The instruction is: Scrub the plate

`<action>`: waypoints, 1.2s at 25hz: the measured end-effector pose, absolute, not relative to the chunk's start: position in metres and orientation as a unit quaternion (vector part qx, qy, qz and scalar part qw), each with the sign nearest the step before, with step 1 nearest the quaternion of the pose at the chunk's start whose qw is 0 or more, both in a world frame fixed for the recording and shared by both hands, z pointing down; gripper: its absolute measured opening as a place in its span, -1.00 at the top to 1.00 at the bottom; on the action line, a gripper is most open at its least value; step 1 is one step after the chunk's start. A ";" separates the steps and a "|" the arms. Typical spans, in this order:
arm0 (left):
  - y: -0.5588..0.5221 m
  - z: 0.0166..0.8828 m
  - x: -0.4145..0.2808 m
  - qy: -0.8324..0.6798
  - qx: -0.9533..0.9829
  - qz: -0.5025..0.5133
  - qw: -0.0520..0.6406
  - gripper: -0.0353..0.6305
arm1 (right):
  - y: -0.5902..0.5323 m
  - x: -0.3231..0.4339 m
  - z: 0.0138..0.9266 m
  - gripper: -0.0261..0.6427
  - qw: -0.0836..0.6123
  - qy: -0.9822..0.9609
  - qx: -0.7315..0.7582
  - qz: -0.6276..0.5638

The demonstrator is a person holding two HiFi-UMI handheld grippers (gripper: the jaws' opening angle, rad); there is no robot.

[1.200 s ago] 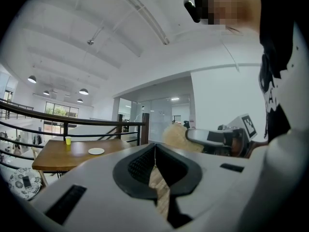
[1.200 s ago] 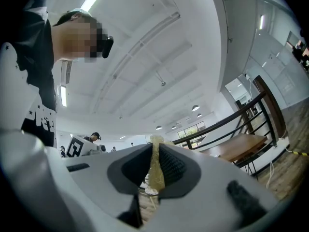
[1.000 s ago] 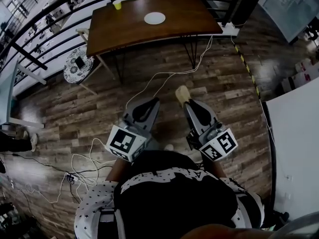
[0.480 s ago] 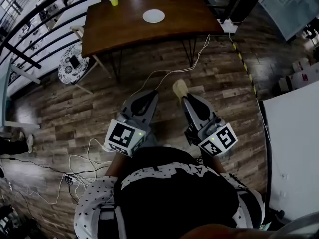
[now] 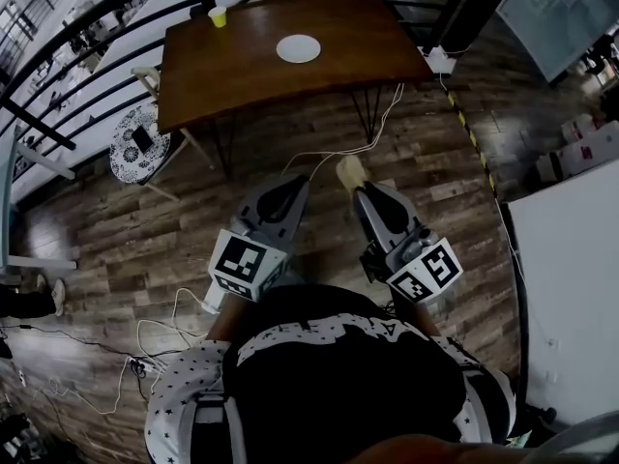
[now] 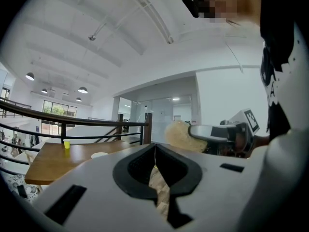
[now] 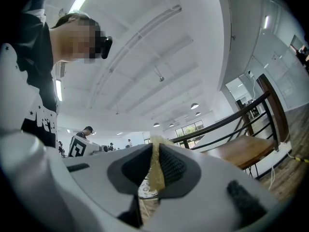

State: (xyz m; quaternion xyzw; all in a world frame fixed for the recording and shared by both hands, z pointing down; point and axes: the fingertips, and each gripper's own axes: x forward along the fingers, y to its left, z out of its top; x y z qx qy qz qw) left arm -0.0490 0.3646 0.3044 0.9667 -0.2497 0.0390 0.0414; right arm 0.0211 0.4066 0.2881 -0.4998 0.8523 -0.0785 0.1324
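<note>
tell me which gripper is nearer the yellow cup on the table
Left. The left gripper is held short of the table, slightly right of the yellow cup; the right gripper is level with it but farther to the right.

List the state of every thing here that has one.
left claw: shut, empty.
right claw: shut on the sponge.
sponge: pinched, held in the air.
plate: flat on the table, bare.
cup: upright near the table's far edge.
</note>
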 end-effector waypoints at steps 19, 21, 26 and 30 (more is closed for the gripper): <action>0.297 0.300 -0.073 -0.231 0.972 0.028 0.046 0.85 | 0.340 -0.010 0.281 0.78 0.113 0.851 -0.506 -0.081; 0.292 0.300 -0.075 -0.230 0.972 0.027 0.045 0.85 | 0.335 -0.012 0.281 0.78 0.110 0.851 -0.508 -0.081; 0.283 0.303 -0.088 -0.214 0.976 0.025 0.044 0.85 | 0.324 -0.026 0.284 0.78 0.107 0.848 -0.512 -0.081; 0.275 0.303 -0.097 -0.210 0.977 0.026 0.037 0.85 | 0.314 -0.038 0.283 0.78 0.106 0.848 -0.513 -0.080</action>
